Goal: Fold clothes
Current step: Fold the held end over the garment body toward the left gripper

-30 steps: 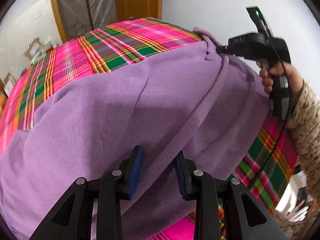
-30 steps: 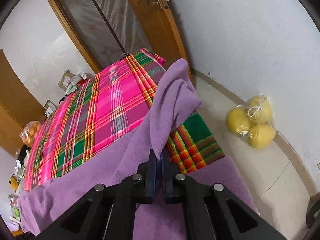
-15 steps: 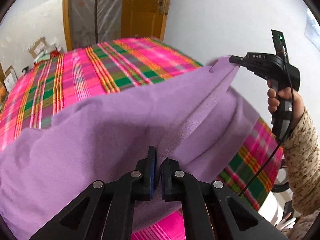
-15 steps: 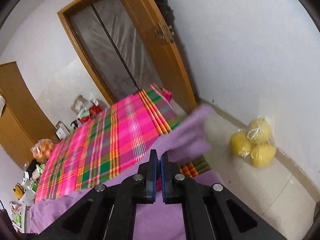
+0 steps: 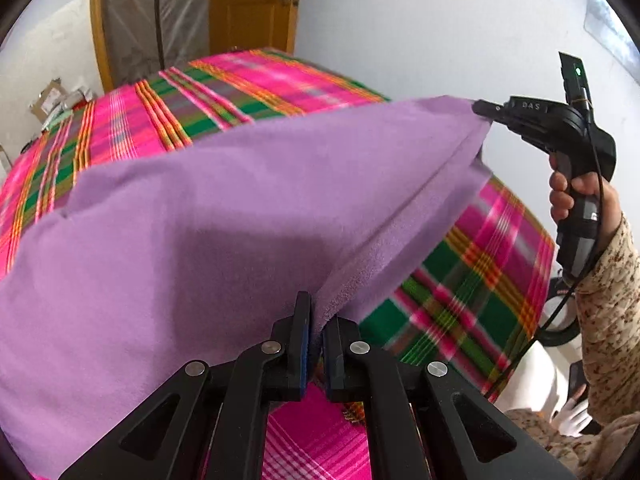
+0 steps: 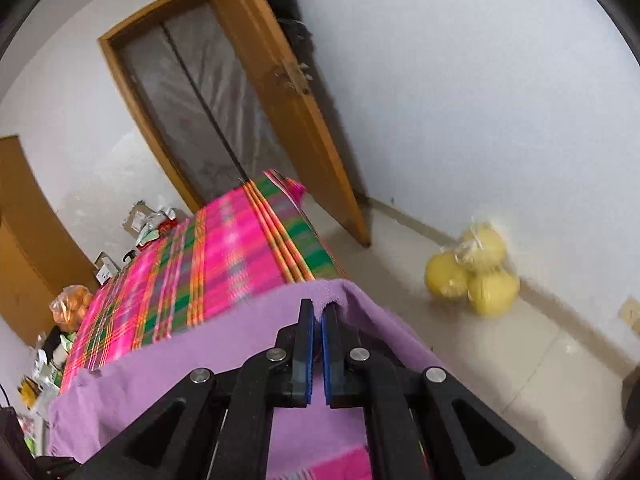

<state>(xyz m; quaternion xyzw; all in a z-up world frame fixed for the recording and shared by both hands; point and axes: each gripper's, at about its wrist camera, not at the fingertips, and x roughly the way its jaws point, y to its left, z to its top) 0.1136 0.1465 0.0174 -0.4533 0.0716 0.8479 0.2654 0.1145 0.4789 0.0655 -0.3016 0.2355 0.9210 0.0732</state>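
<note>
- Purple fleece garment: plain, soft, doubled along a taut edge running from lower centre to upper right of the frame.
- Its lower part drapes over the plaid-covered bed.

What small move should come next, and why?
Probably carry the held edge forward across the bed and lower it. Both tongs, left and right, pinch the purple cloth lifted and taut, its far part resting on the bed.

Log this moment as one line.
left gripper: shut on purple cloth | right gripper: shut on cloth corner | cloth: lifted over plaid bed
</note>
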